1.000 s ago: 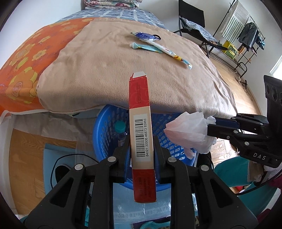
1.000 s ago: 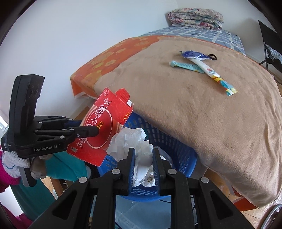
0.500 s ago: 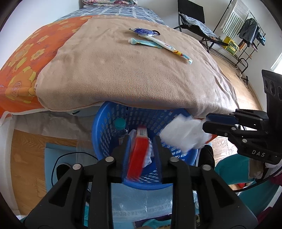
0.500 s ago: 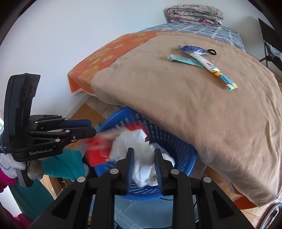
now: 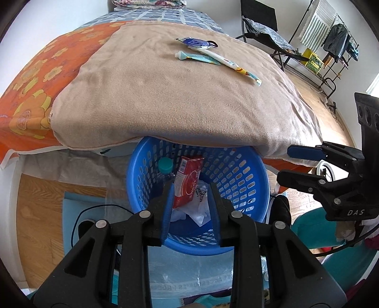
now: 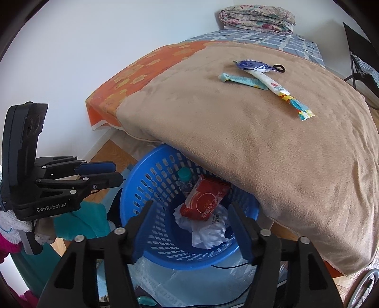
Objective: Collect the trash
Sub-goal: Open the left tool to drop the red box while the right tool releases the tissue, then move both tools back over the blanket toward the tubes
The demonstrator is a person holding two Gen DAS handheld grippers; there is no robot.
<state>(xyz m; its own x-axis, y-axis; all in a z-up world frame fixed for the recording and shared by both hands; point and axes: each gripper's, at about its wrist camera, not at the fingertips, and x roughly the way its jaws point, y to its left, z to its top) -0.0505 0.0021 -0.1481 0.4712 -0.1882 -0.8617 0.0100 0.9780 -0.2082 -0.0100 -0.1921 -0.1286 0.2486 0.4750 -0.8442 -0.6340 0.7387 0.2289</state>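
A blue basket (image 5: 246, 180) (image 6: 146, 189) stands on the floor, partly under the edge of a tan blanket (image 5: 180, 99) (image 6: 272, 147). In it lie a red box (image 5: 188, 182) (image 6: 205, 200), crumpled white tissue (image 5: 201, 208) (image 6: 208, 229) and a bottle with a teal cap (image 5: 165, 165) (image 6: 185, 174). My left gripper (image 5: 190, 210) is open and empty above the basket; it also shows in the right wrist view (image 6: 106, 174). My right gripper (image 6: 189, 227) is open and empty over the basket; it shows in the left wrist view (image 5: 293, 163). Wrappers and tubes (image 5: 218, 58) (image 6: 267, 80) lie on the blanket.
An orange flowered sheet (image 5: 30, 94) covers the bed beside the blanket. Folded bedding (image 6: 258, 16) lies at the bed's far end. A black chair (image 5: 263, 21) and a clothes rack (image 5: 331, 42) stand on the wood floor to the right. Clear plastic (image 5: 189, 279) lies under the basket.
Both grippers opened. The red box dropped from my left gripper and the white tissue from my right gripper; both now lie in the blue basket.
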